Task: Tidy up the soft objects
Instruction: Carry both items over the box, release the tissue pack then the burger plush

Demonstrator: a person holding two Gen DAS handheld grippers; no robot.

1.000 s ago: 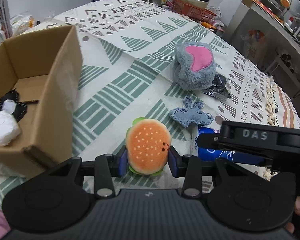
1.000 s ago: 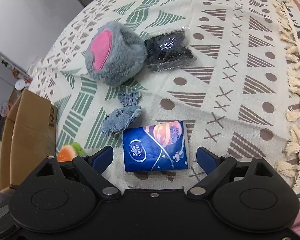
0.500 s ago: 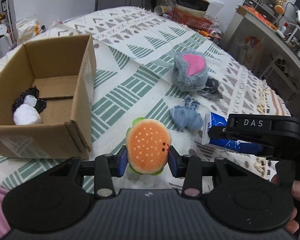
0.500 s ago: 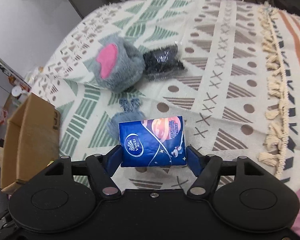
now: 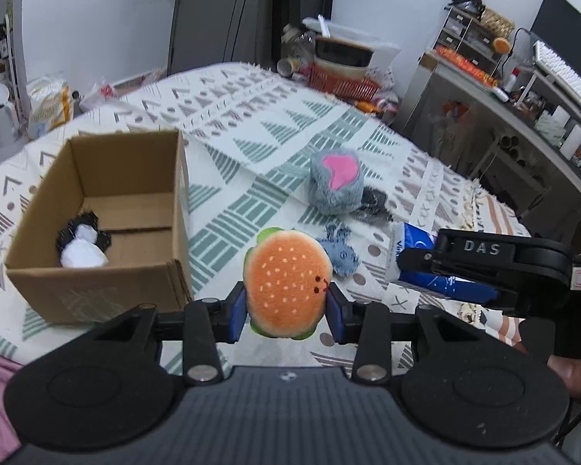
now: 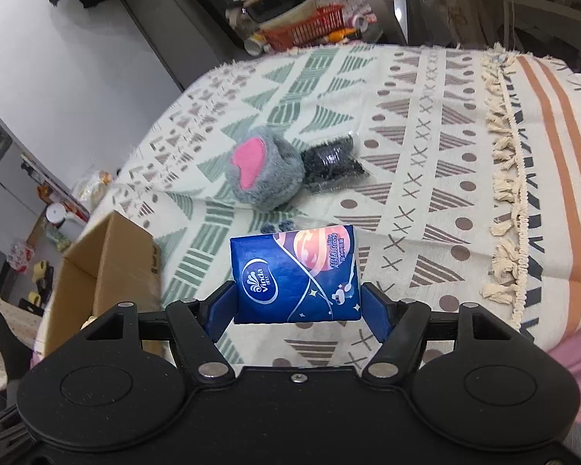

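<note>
Your left gripper (image 5: 287, 308) is clamped on the burger plush (image 5: 286, 281), its blue pads pressed into the bun on both sides, and the plush hangs clear above the blanket (image 5: 251, 162). Your right gripper (image 6: 296, 302) is closed on the tissue pack (image 6: 296, 273), which stands upright between the pads with its printed face toward the camera; in the left view that pack (image 5: 414, 259) sticks out from the right gripper just to the right of the burger, also off the blanket.

Left of the burger sits the open box (image 5: 97, 213), its near corner just beside your left finger. Inside, toward its near left corner, lies a white and black soft toy (image 5: 82, 248). In the right view the box (image 6: 108, 263) is at the left, near the pack.

Beyond the burger a small blue plush (image 5: 339, 252) lies flat on the blanket, and in the right view only its top shows above the pack. Farther on lies the grey plush (image 6: 265, 174) with a pink patch on top, touching a black packet (image 6: 331, 161) on its right. A tasselled fringe (image 6: 507, 178) runs down the blanket at the right.
</note>
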